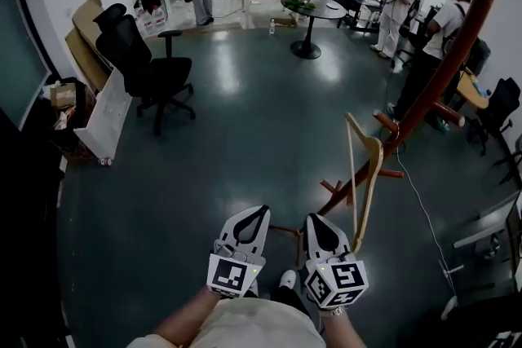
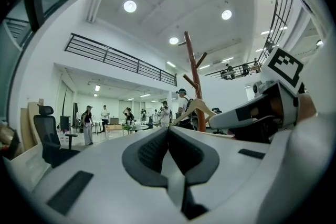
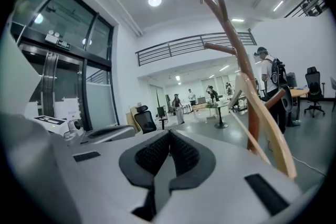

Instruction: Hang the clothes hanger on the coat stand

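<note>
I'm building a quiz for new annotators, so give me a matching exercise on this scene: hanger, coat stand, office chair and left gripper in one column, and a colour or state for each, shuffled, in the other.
1. hanger
2. stand
3. chair
4. left gripper

A. black
B. jaws shut, nothing between them
C. reddish-brown wood
D. pale wood

Pairs: 1-D, 2-C, 3-A, 4-B.
</note>
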`<state>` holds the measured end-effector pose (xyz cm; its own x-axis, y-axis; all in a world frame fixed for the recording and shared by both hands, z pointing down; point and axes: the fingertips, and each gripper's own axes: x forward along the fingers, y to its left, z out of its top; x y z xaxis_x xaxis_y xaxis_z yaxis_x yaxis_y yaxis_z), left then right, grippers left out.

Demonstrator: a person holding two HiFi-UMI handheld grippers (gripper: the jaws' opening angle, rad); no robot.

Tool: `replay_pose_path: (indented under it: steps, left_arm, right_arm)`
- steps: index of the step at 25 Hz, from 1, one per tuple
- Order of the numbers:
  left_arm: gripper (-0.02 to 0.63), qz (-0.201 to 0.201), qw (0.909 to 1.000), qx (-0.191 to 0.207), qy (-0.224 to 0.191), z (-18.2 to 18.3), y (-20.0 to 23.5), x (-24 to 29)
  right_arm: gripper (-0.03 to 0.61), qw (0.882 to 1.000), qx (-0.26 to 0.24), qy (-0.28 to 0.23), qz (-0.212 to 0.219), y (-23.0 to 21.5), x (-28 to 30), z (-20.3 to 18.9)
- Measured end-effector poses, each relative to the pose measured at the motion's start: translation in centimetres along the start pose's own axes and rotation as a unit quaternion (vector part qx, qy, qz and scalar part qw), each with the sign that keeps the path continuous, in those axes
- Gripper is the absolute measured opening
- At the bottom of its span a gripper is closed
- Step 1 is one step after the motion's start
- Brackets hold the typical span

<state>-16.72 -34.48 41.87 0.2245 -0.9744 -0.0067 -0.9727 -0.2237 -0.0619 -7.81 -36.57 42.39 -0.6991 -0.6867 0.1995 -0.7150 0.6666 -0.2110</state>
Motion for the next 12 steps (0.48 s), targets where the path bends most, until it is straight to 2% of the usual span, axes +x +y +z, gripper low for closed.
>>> replay_pose_path:
  steps: [2, 4, 7, 10, 12]
  left_arm:
    - [0.012, 0.019, 0.9994, -0.006, -0.028, 0.4, 1.5, -1.0]
    - [0.012, 0.041, 0.9983, -0.018, -0.038, 0.3, 3.2, -2.0]
    - [0.012, 0.065, 0.9974, -0.025, -0.021, -0.4, 5.3, -3.3]
    - [0.012, 0.070, 0.9973, -0.014, 0.017, -1.3, 6.4, -4.2]
    - [0.012, 0.073, 0.9967, -0.033, 0.009, -1.2, 6.8, -4.5]
  right_arm:
    - [0.018, 1.000, -0.003, 0.000, 0.010, 1.2, 1.1, -0.1]
    - [0.018, 1.000, -0.007, 0.000, 0.018, 2.3, 2.2, 0.0]
    - [0.018, 0.999, -0.013, 0.001, 0.031, 3.9, 3.7, 0.2]
    - [0.018, 0.999, -0.018, 0.005, 0.044, 5.2, 5.1, 0.0]
    - [0.018, 0.999, -0.018, 0.008, 0.048, 5.9, 5.7, -0.2]
